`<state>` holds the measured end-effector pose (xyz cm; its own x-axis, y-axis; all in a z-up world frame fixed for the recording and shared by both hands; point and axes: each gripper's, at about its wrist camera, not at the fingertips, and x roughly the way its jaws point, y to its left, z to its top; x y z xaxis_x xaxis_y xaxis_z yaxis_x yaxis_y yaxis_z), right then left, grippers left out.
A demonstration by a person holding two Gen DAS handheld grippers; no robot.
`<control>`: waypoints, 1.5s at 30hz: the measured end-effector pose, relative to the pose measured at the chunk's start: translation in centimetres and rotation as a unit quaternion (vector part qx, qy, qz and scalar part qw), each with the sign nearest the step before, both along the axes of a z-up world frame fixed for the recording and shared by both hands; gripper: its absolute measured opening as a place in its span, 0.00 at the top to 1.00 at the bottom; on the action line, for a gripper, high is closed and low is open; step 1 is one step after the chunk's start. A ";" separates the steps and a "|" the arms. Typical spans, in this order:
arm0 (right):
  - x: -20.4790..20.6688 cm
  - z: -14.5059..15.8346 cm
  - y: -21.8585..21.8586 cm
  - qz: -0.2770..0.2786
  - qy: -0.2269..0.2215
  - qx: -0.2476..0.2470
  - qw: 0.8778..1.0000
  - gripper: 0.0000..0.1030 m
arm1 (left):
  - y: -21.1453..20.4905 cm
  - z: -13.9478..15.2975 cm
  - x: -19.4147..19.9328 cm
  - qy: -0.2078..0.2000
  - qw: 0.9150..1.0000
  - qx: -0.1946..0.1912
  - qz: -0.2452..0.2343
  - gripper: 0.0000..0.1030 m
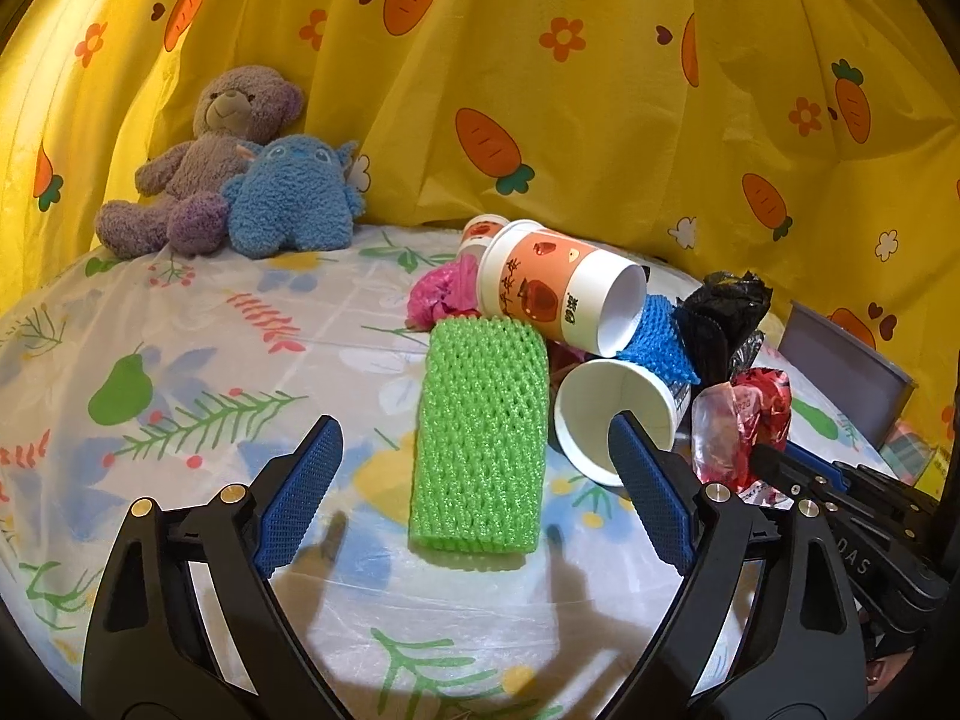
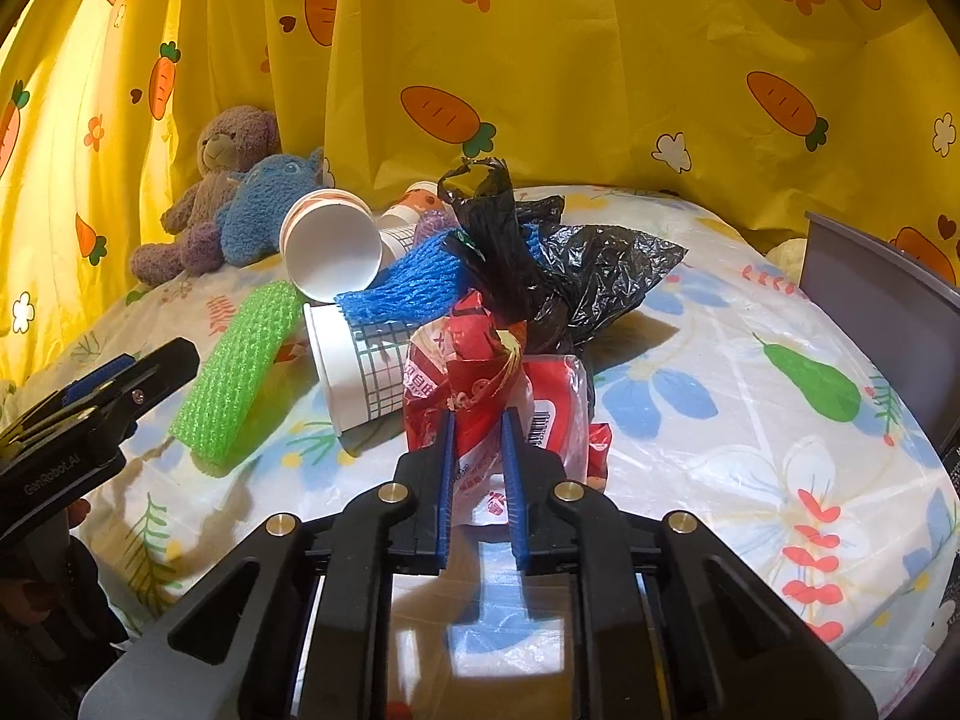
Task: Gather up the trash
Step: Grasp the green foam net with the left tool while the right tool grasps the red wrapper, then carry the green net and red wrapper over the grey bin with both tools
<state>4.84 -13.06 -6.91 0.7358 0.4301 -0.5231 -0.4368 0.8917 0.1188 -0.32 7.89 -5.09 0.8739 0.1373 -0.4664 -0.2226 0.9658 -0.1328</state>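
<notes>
**Right hand-held gripper clamps a red wrapper; left one spread wide at the green foam net**

At the far left, against the yellow carrot-print curtain (image 1: 600,90), a purple teddy bear (image 1: 204,162) sits with a blue plush toy (image 1: 294,204) leaning on it. Both rest on the surface (image 1: 180,360), which is covered by a floral cloth under clear plastic.

The left hand-held gripper (image 1: 474,438) hovers over that cloth with its jaws spread wide and nothing pressed between them. The green foam net (image 1: 480,438) lies flat in the gap, clear of both blue pads.

Just right of the net the trash is heaped: a pink bag (image 1: 444,294), an orange-printed paper cup (image 1: 552,288) on its side, a white checked cup (image 1: 612,414) below it with its mouth open to the left camera, a blue foam net (image 1: 660,342) draped between them, and a crumpled black plastic bag (image 2: 576,270) behind.

At the near edge of the heap, the right hand-held gripper (image 2: 478,420) has its jaws drawn close together, pinching a red snack wrapper (image 2: 474,372) that stands up from the pile.

At the far right stands a grey bin (image 2: 882,282), only its wall in view.
</notes>
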 end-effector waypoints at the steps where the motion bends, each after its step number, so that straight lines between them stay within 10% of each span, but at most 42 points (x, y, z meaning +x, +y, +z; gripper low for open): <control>1: -0.1 0.0 -0.2 -0.002 -0.001 -0.001 1.000 0.85 | 0.1 -0.2 0.3 0.006 1.000 -0.004 -0.002 0.14; 21: -1.0 1.2 -3.6 -0.023 -0.029 0.008 0.999 0.86 | 0.8 -1.8 2.2 0.047 0.998 -0.034 -0.024 0.84; 45: -2.2 2.1 -4.5 -0.022 -0.050 0.017 0.998 0.86 | 0.5 1.8 -1.5 -0.018 0.999 -0.026 -0.001 0.87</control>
<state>2.66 -17.60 -4.77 0.8016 0.4129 -0.4324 -0.4088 0.9063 0.1076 -1.79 8.38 -3.25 0.8907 0.1113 -0.4408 -0.2143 0.9579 -0.1911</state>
